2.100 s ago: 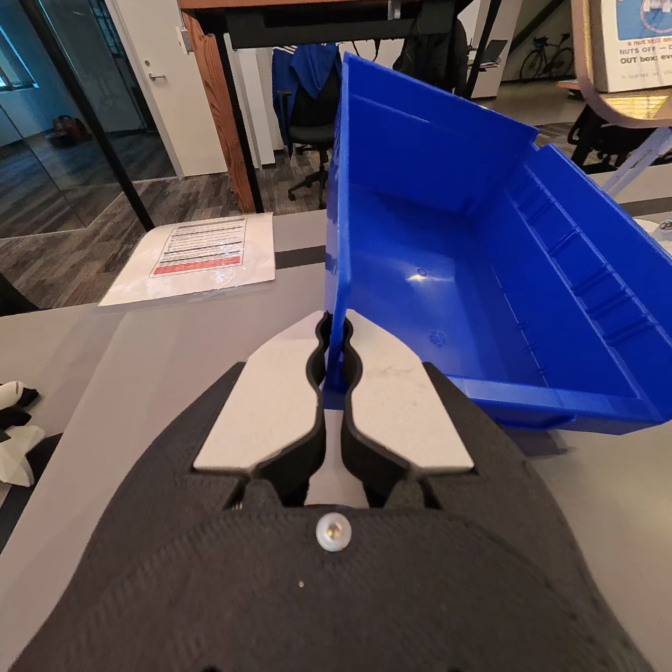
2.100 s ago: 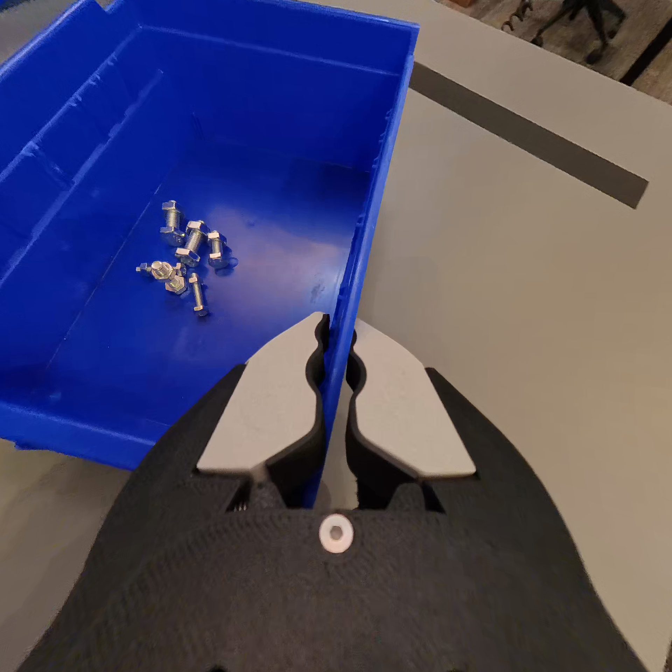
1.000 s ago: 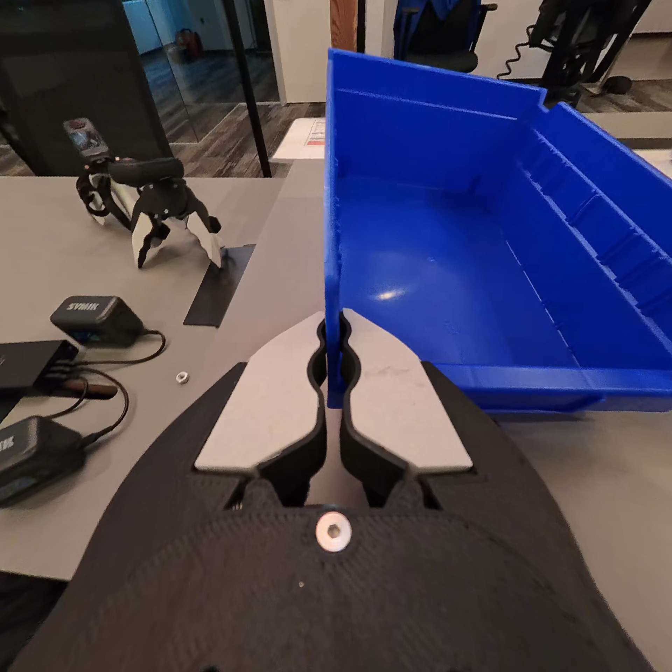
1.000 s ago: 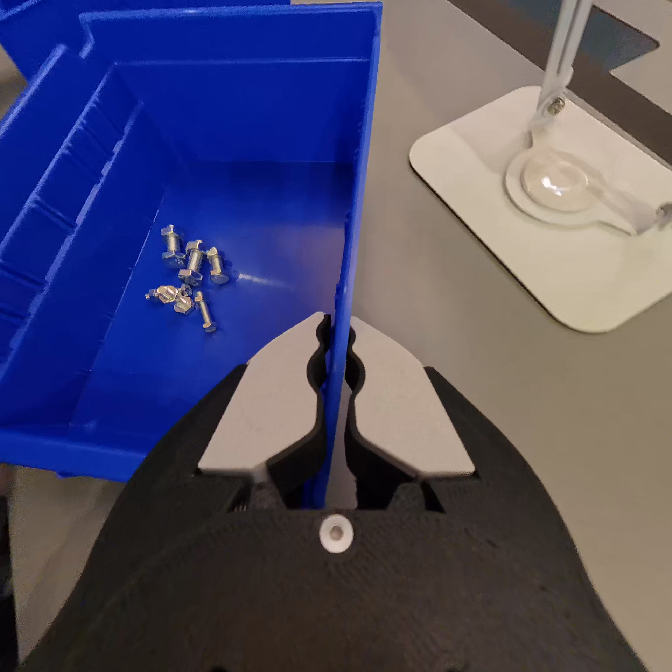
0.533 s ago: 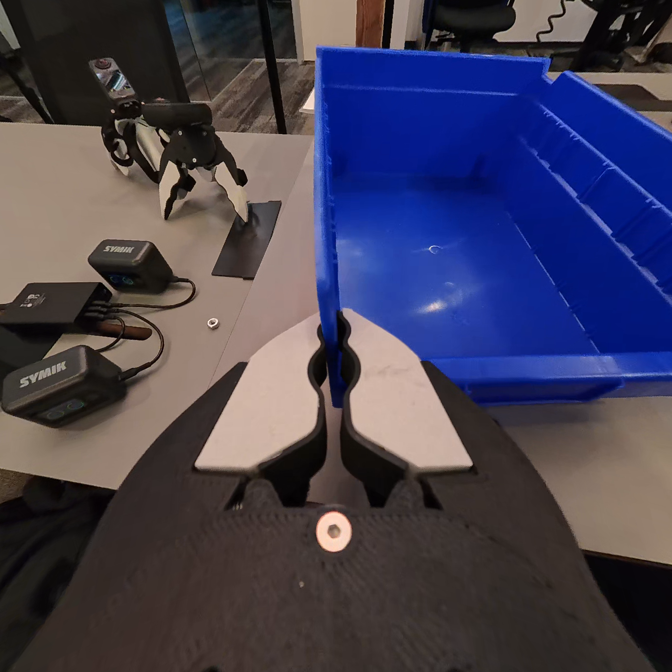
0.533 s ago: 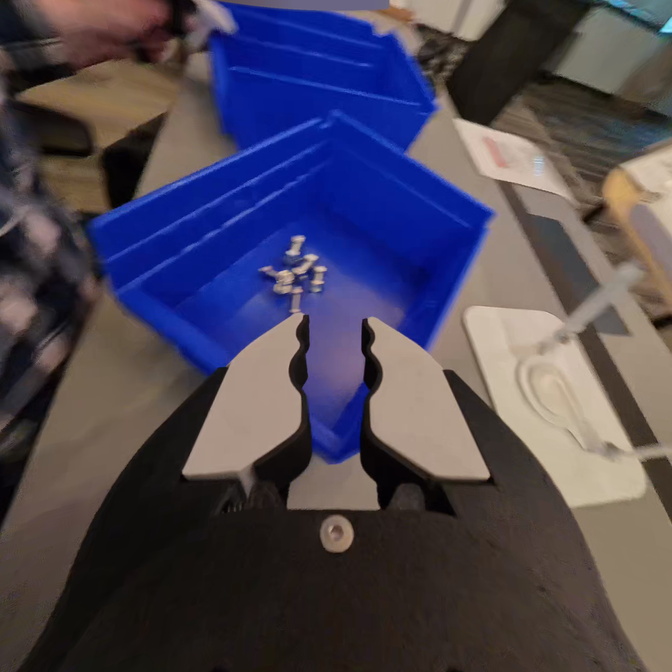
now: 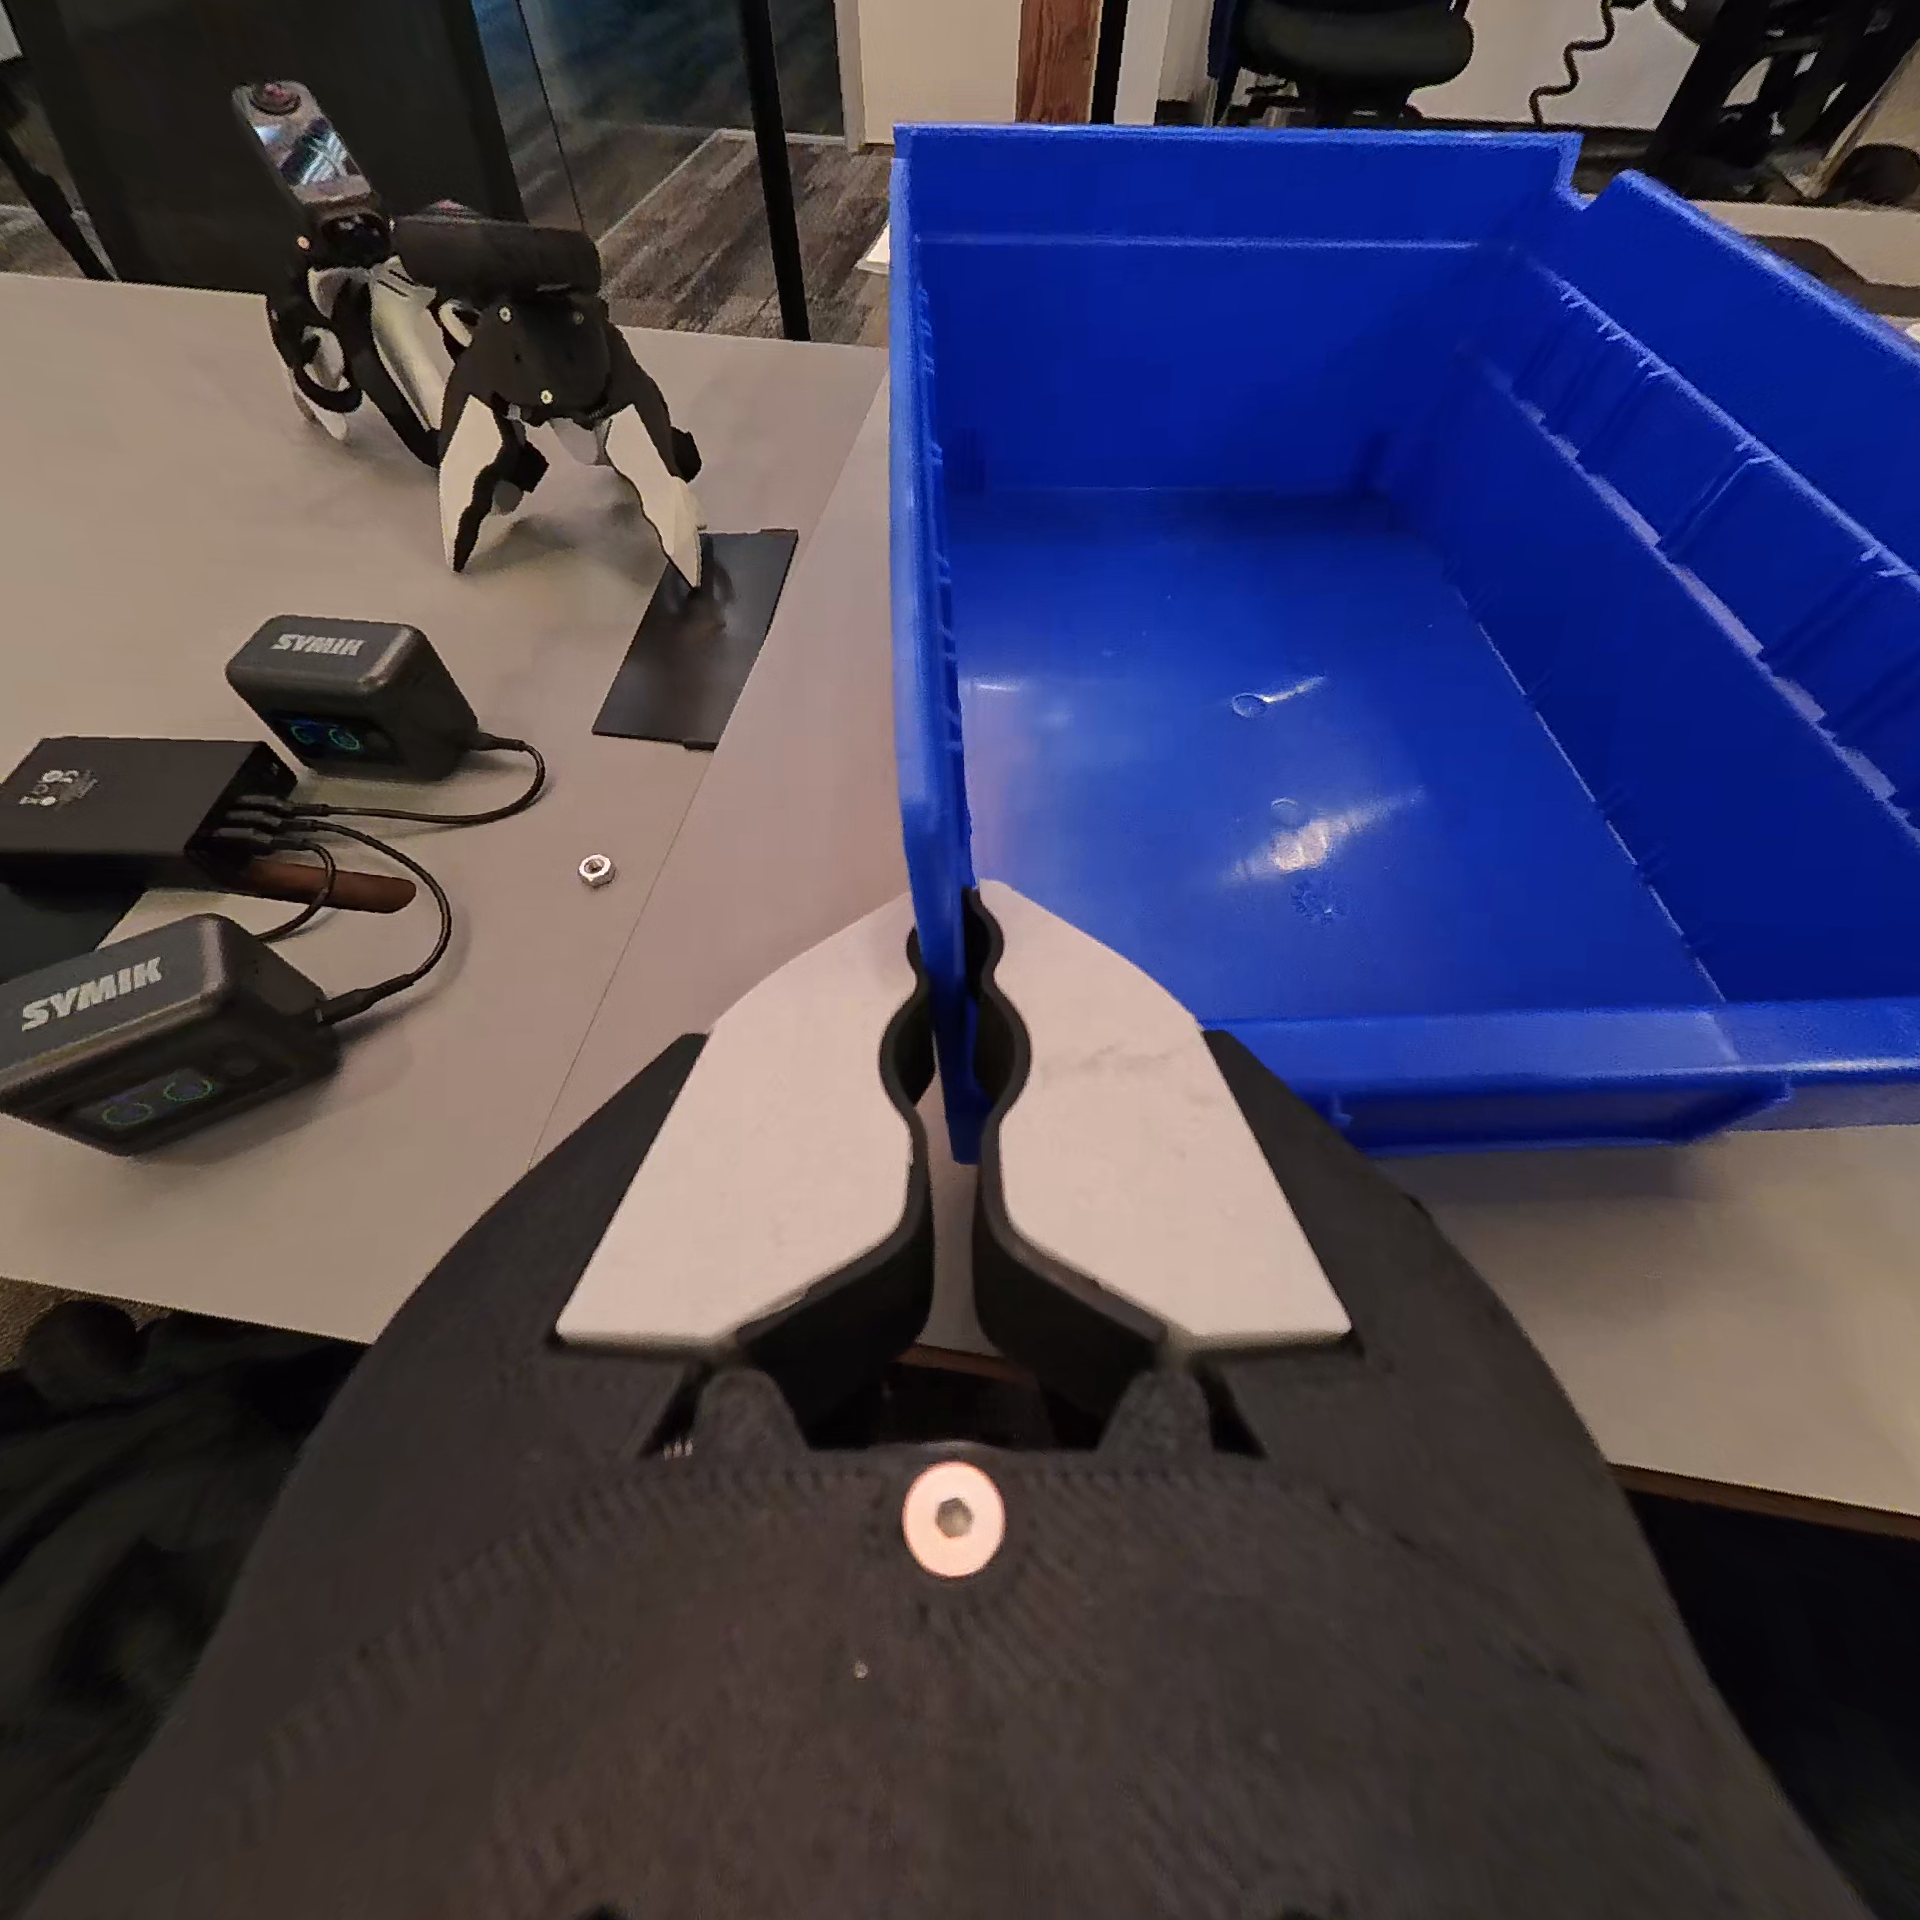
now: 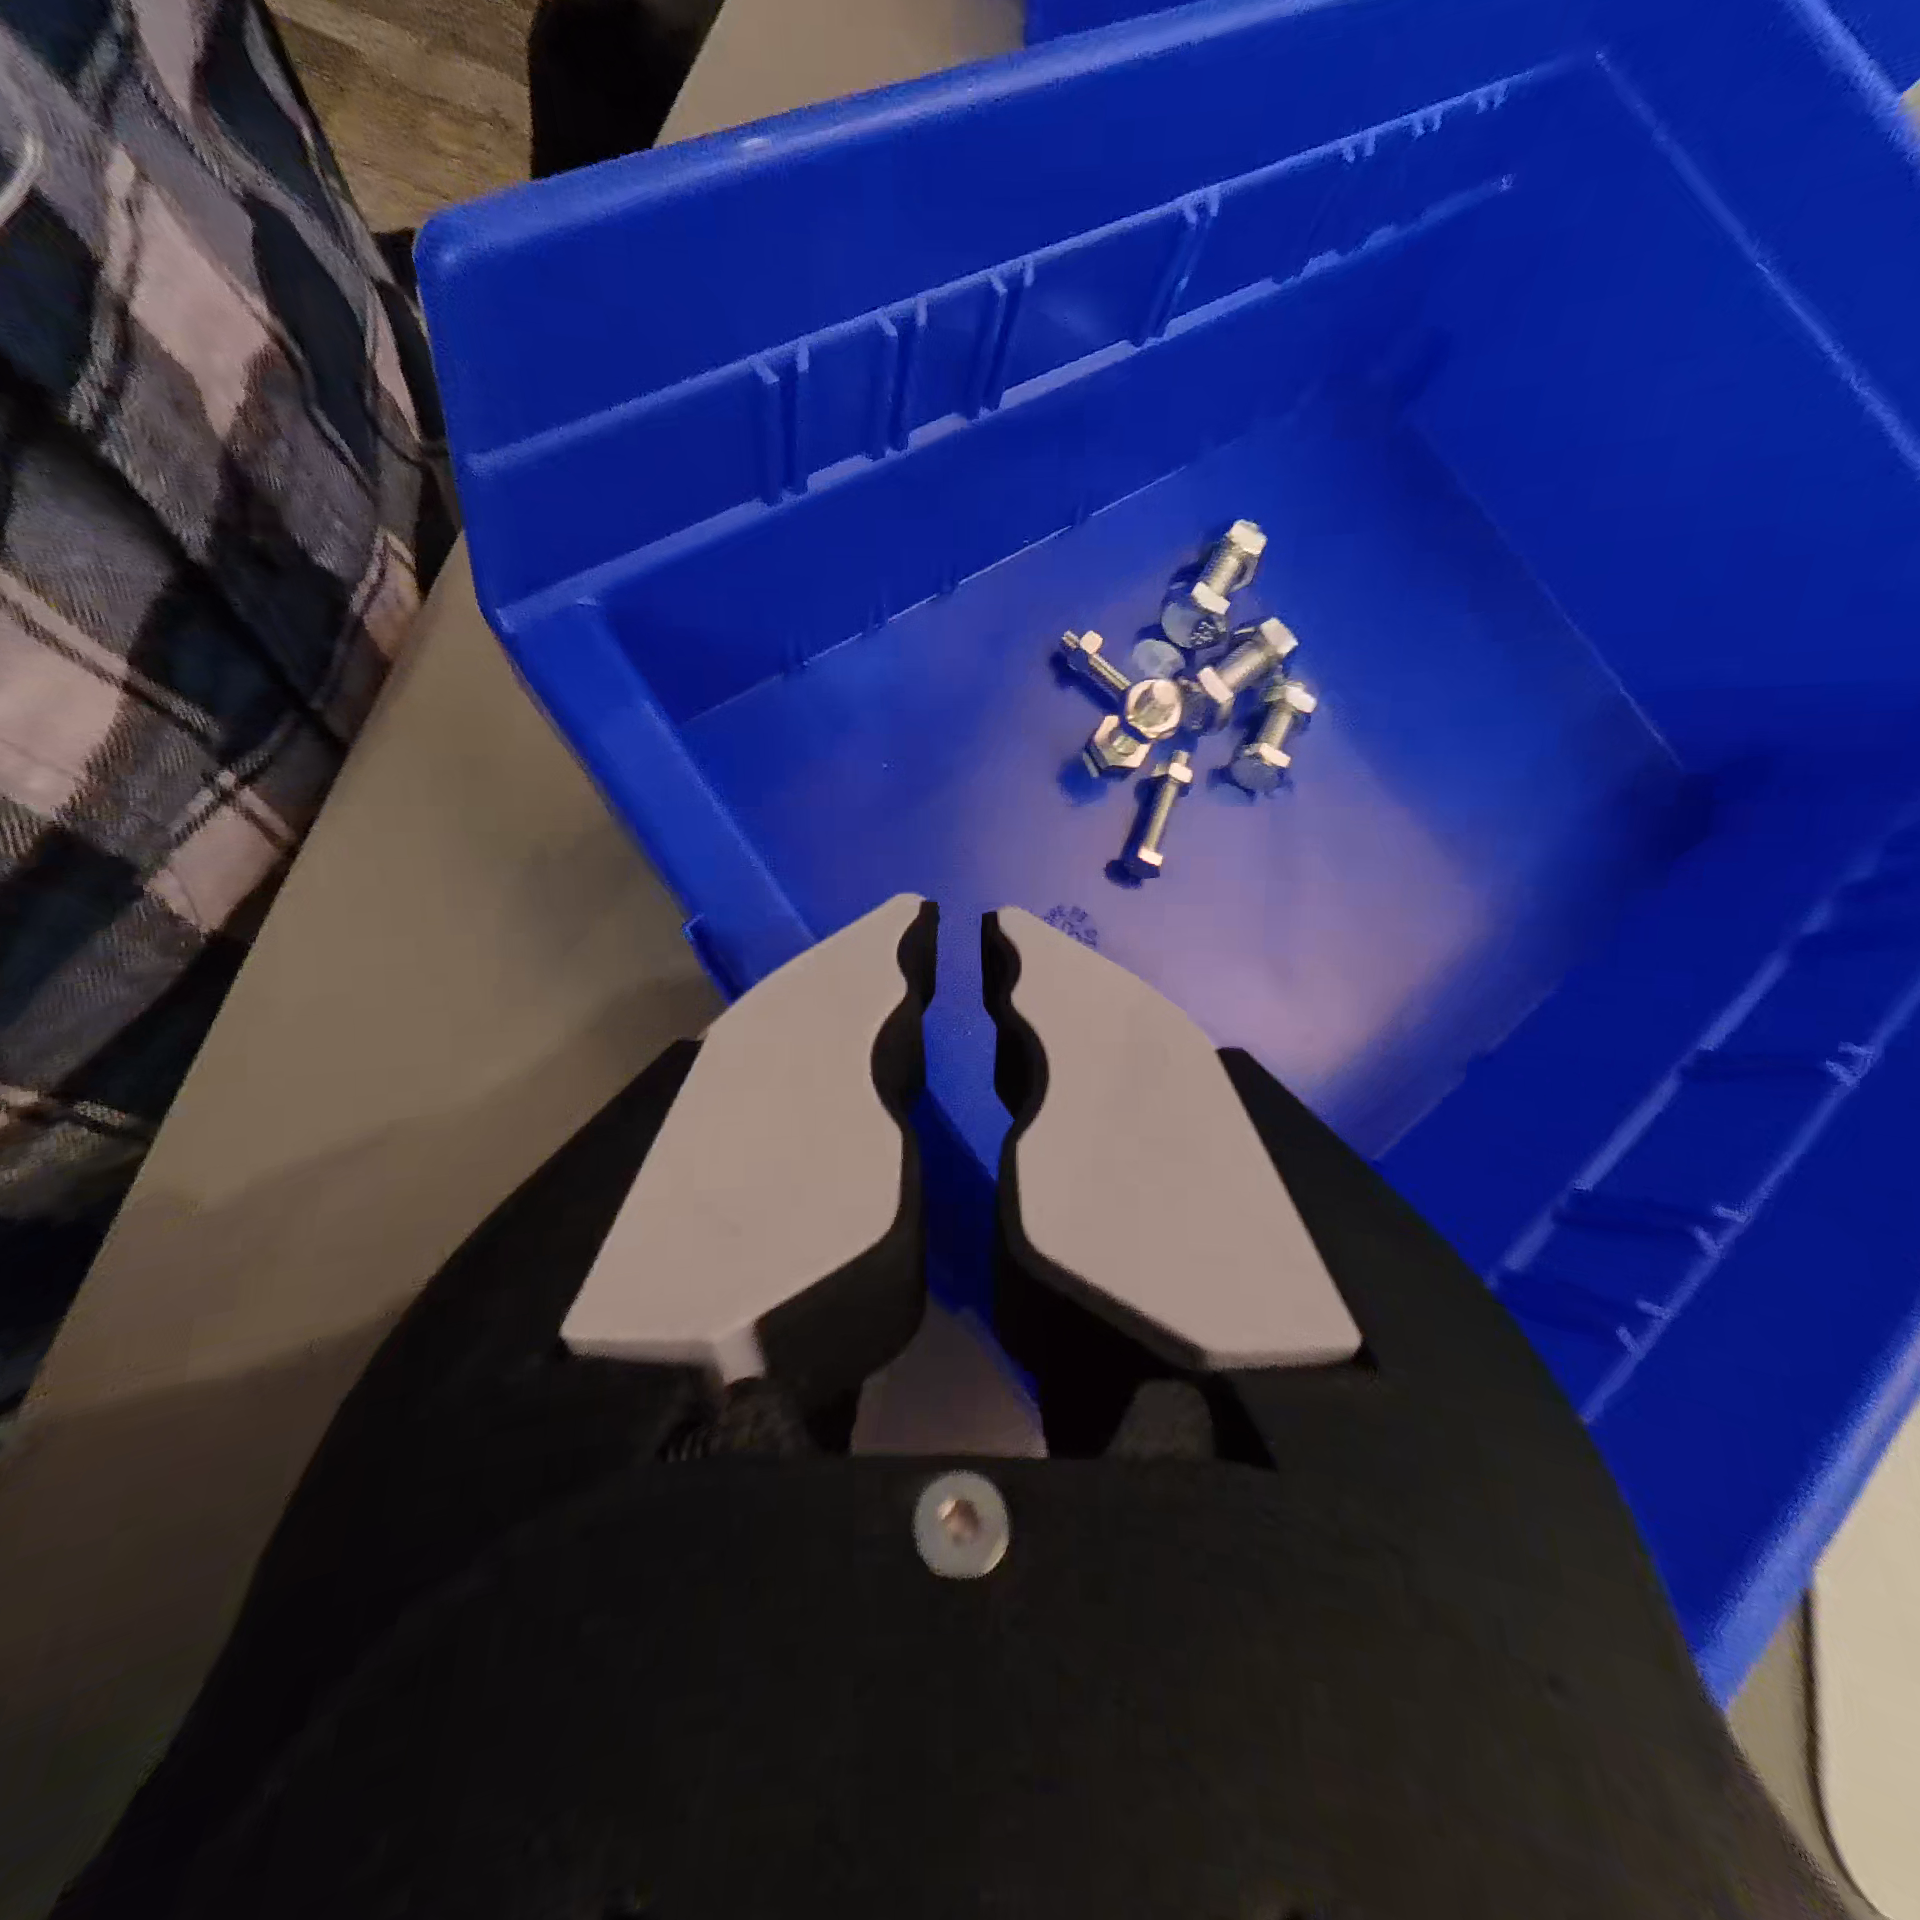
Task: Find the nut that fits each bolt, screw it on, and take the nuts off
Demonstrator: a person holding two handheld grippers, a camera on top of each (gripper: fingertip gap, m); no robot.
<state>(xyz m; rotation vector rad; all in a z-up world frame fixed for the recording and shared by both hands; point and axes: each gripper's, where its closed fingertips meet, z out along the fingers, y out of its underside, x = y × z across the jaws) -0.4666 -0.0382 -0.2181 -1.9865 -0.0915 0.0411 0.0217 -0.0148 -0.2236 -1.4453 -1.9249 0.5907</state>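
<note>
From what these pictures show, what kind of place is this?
Probably an office used as a robotics workspace. Beyond the grey table stand a glass partition and office chairs; on the table lie a spare gripper and black chargers.

Warm indoor light; glare patches on the bin floor (image 7: 1299, 842) ahead of the left tool. Wide-angle bending at edges; right view slightly blurred.

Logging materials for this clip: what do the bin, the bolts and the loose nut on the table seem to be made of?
Bin: likely moulded plastic, glossy blue, with ribbed walls and sheen on the floor.
Bolts: apparently steel, bright silvery, maybe zinc-plated; hex heads glint.
Nut: same silvery metal look; too small to say more.
</note>
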